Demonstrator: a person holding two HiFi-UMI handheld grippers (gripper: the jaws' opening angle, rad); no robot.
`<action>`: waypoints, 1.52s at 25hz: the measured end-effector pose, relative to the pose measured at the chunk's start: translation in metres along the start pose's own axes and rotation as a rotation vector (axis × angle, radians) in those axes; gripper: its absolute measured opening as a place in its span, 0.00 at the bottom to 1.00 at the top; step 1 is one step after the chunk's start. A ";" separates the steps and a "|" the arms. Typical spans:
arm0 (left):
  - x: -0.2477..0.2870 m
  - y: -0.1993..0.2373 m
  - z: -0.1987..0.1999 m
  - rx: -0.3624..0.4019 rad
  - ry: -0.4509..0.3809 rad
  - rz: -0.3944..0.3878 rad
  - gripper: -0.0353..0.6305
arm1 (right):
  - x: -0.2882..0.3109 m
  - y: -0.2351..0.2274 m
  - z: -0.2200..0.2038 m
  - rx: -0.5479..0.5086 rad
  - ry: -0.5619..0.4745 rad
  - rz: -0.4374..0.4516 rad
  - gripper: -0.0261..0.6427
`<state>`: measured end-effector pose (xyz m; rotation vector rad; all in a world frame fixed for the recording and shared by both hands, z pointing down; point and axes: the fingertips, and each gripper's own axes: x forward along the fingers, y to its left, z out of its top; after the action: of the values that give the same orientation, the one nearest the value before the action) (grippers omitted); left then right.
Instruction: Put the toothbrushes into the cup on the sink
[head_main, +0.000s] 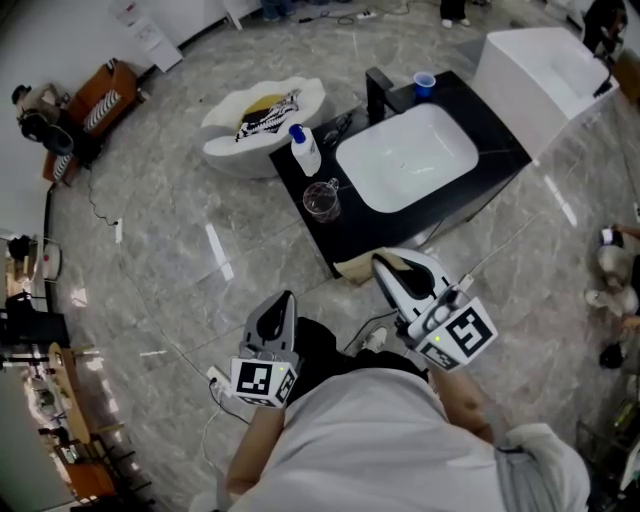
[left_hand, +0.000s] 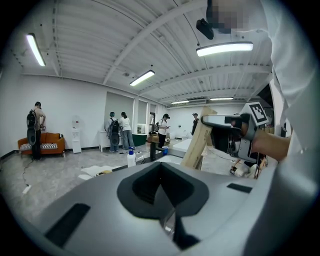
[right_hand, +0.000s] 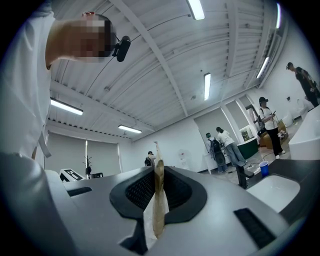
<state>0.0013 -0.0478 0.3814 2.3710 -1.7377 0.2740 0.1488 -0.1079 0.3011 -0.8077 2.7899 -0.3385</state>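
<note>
The black sink counter (head_main: 500, 165) with its white basin (head_main: 405, 155) stands in front of me in the head view. A clear glass cup (head_main: 322, 200) sits on its near left corner. Beside it stands a white bottle with a blue cap (head_main: 305, 150). Thin dark items (head_main: 336, 127) lie behind the bottle, too small to name. My right gripper (head_main: 385, 262) is shut on a thin tan cardboard strip (right_hand: 158, 200), which the left gripper view shows as a flat board (left_hand: 197, 142). My left gripper (head_main: 283, 298) is held low, jaws together, nothing in them.
A black faucet (head_main: 378, 95) and a blue cup (head_main: 424, 85) stand at the counter's back. On the floor lie a white shell-shaped basin with a zebra pattern (head_main: 262, 115), a white block (head_main: 540, 60) and cables. An orange sofa (head_main: 105, 95) and several people are far off.
</note>
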 end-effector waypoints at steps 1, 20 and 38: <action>-0.001 0.001 0.001 0.001 -0.001 0.004 0.06 | 0.000 0.000 0.001 -0.002 -0.004 -0.001 0.12; 0.036 0.036 0.001 -0.016 -0.046 -0.082 0.06 | 0.039 -0.008 0.002 -0.025 0.009 -0.080 0.12; 0.077 0.123 -0.006 -0.056 -0.031 -0.136 0.06 | 0.137 -0.074 -0.035 -0.018 0.072 -0.249 0.12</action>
<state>-0.0935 -0.1531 0.4124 2.4512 -1.5664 0.1670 0.0631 -0.2383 0.3359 -1.1736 2.7634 -0.3913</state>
